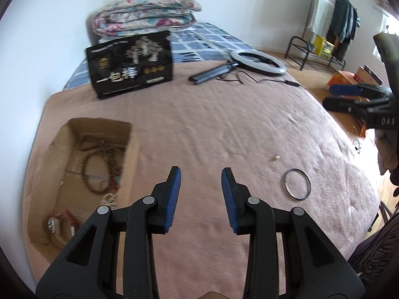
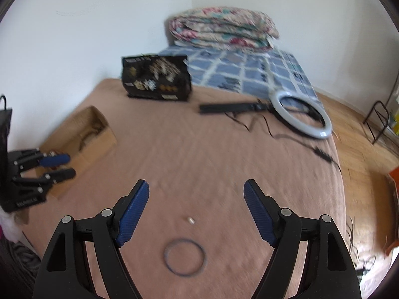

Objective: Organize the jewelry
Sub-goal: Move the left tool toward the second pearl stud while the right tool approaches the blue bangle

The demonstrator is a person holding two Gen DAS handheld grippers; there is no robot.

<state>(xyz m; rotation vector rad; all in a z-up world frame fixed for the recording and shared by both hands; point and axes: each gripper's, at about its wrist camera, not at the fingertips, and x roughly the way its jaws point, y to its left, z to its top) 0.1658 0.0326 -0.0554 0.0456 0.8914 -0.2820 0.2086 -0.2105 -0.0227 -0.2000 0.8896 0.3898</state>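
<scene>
Both sets of tongs gape empty: the right tongs [image 2: 195,214] hover over the thin bangle [image 2: 185,256] on the bed blanket [image 2: 199,154], probably lining up; the left tongs [image 1: 200,199] wait beside the cardboard box [image 1: 62,149] holding bead strands [image 1: 99,172].

Far end of bed: folded floral quilt [image 2: 223,27], black printed bag [image 2: 157,81], ring light [image 2: 303,114] at right. Pink blanket [image 1: 212,124] covers the near area.

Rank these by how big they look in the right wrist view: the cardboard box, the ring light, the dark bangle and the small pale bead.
1. cardboard box
2. ring light, close to the box, so that order is unsure
3. bangle, nearest the camera
4. bead
</scene>
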